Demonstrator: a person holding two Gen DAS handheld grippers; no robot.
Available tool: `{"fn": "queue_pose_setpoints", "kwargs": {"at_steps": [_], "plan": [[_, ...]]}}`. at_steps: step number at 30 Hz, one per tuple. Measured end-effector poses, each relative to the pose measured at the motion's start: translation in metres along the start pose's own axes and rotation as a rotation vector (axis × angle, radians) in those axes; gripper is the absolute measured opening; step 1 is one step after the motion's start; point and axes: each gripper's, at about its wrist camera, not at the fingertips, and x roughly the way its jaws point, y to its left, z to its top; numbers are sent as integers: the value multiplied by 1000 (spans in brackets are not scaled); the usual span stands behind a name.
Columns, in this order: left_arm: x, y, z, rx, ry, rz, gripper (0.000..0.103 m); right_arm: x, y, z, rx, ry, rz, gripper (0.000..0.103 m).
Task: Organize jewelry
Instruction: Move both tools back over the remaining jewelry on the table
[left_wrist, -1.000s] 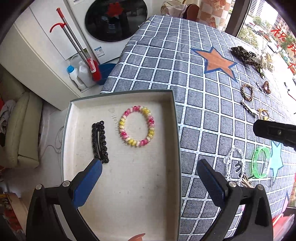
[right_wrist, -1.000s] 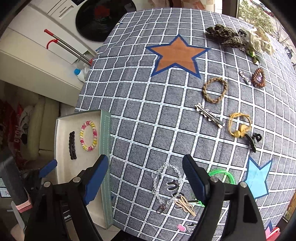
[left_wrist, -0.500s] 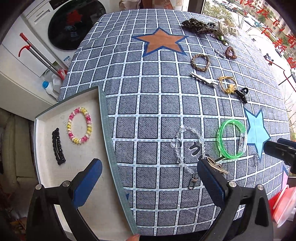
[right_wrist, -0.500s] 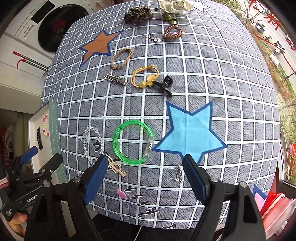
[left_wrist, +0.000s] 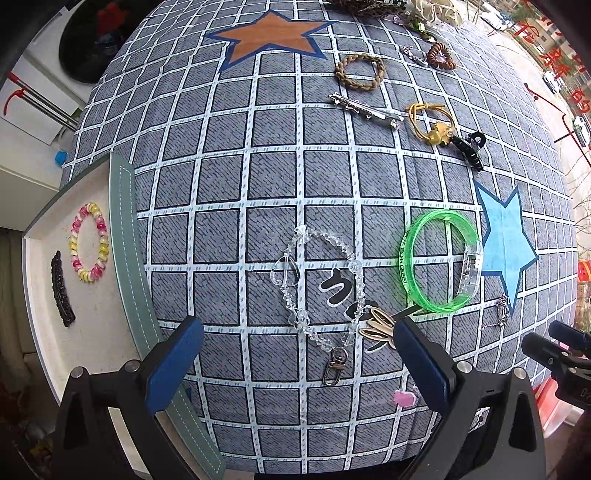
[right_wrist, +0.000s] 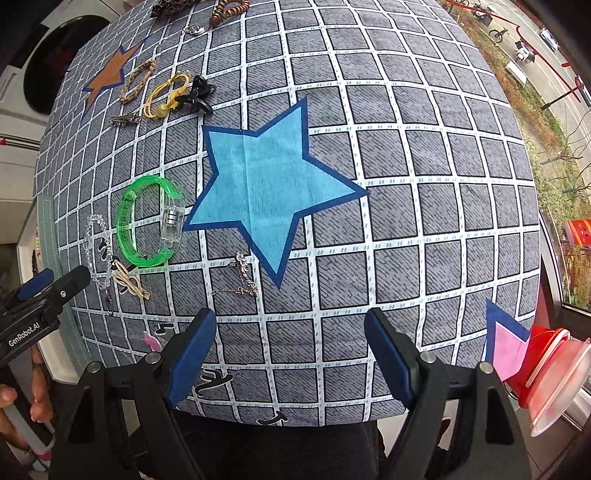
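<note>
A white tray with a green rim (left_wrist: 125, 236) lies at the table's left edge; it holds a pink-and-yellow bead bracelet (left_wrist: 89, 247) and a black hair clip (left_wrist: 61, 290). On the checked cloth lie a clear crystal chain (left_wrist: 317, 288), a green bangle (left_wrist: 439, 260) (right_wrist: 147, 221), a beige bow clip (left_wrist: 378, 326), a small silver chain (right_wrist: 240, 275), a silver barrette (left_wrist: 364, 110), a yellow hair tie (left_wrist: 432, 123) and a black claw clip (left_wrist: 469, 146). My left gripper (left_wrist: 295, 358) is open, just short of the crystal chain. My right gripper (right_wrist: 291, 354) is open and empty above the front edge.
A braided brown ring (left_wrist: 360, 71), a brown heart-shaped tie (left_wrist: 439, 55) and a leopard scrunchie (left_wrist: 365, 5) lie at the far side. A washing machine (left_wrist: 88, 40) stands beyond the table's left. A red-lidded container (right_wrist: 550, 373) sits off the right edge.
Both grippers swung right across the table. The left view moved from over the tray to the crystal chain. The right view moved past the green bangle to the blue star. Both stayed open.
</note>
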Motion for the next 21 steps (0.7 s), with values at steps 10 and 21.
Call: {"fn": "queue_pose_setpoints", "kwargs": {"at_steps": [10, 21], "plan": [[25, 4, 9, -87, 44, -7, 103, 19, 2, 5, -69, 19, -19, 84], [63, 5, 25, -99, 54, 2, 103, 42, 38, 15, -127, 9, -64, 84]]}}
